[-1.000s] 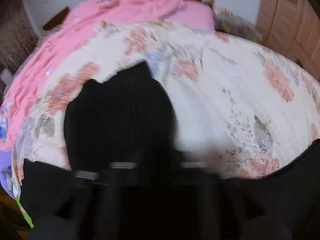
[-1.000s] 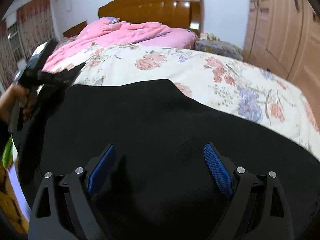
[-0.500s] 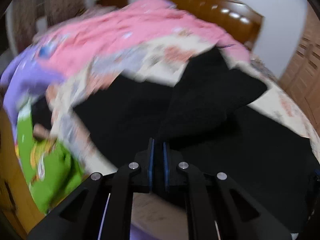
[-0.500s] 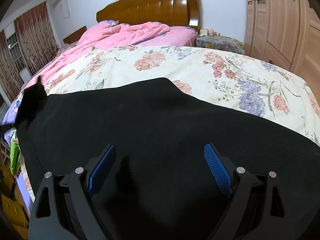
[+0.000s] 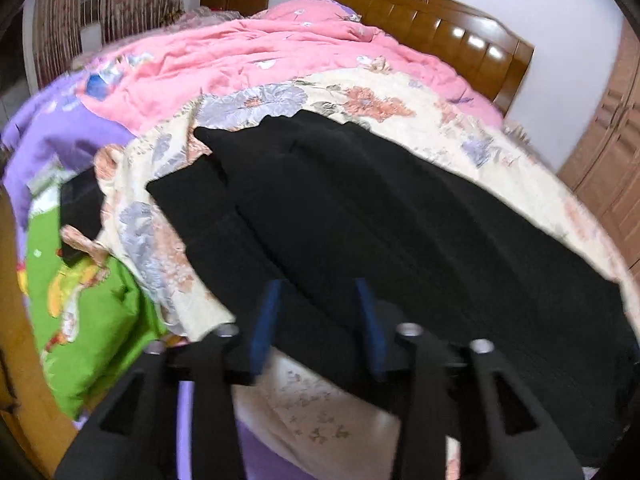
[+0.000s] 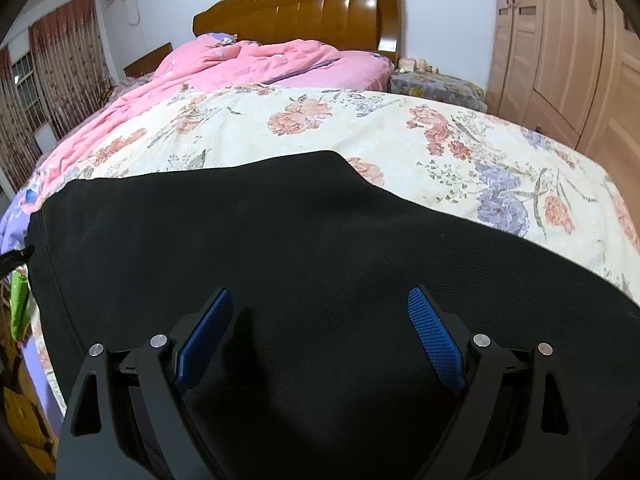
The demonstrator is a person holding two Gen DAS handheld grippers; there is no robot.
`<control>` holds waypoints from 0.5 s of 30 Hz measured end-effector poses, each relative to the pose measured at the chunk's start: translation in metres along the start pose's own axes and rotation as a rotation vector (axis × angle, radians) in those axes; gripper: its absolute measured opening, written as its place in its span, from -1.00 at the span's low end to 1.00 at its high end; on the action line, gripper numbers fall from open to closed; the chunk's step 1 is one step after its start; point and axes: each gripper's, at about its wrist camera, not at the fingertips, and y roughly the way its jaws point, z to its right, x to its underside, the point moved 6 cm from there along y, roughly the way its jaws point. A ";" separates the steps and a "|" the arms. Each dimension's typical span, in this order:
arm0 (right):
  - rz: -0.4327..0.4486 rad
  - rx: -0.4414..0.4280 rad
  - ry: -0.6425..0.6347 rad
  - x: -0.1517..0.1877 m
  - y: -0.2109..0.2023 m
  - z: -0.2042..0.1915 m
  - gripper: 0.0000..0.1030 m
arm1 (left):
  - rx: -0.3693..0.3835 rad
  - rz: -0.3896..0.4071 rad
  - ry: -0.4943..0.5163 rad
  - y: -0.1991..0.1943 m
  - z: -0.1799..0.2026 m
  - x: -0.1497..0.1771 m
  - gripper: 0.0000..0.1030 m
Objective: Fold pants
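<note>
Black pants [image 5: 380, 216] lie on the floral bedspread [image 5: 400, 100], one layer folded over another, edges not aligned at the near left. My left gripper [image 5: 320, 304] is open, its blue pads on either side of the pants' near edge, holding nothing. In the right wrist view the pants [image 6: 300, 240] spread flat across the bed. My right gripper [image 6: 320, 320] is wide open just above the black cloth, holding nothing.
A pink quilt [image 5: 248, 52] is bunched toward the wooden headboard [image 6: 296, 12]. Purple and green bedding [image 5: 92, 312] hangs off the bed's left side. Wooden wardrobe doors [image 6: 568, 52] stand on the right. A small covered nightstand [image 6: 436, 84] sits by the headboard.
My left gripper carried a pants end over the rest, then opened and let go; the cloth now lies flat. My right gripper has stayed open in place.
</note>
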 end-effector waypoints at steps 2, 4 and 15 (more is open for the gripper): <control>0.043 -0.108 -0.077 -0.007 -0.012 -0.033 0.66 | 0.043 -0.004 -0.033 -0.001 -0.001 -0.004 -0.07; 0.060 -0.238 -0.195 -0.011 -0.022 -0.087 0.61 | 0.075 0.001 -0.051 -0.003 0.000 -0.008 -0.04; -0.060 -0.589 -0.750 0.025 -0.002 -0.291 0.23 | 0.102 -0.029 -0.121 0.012 -0.008 -0.021 0.07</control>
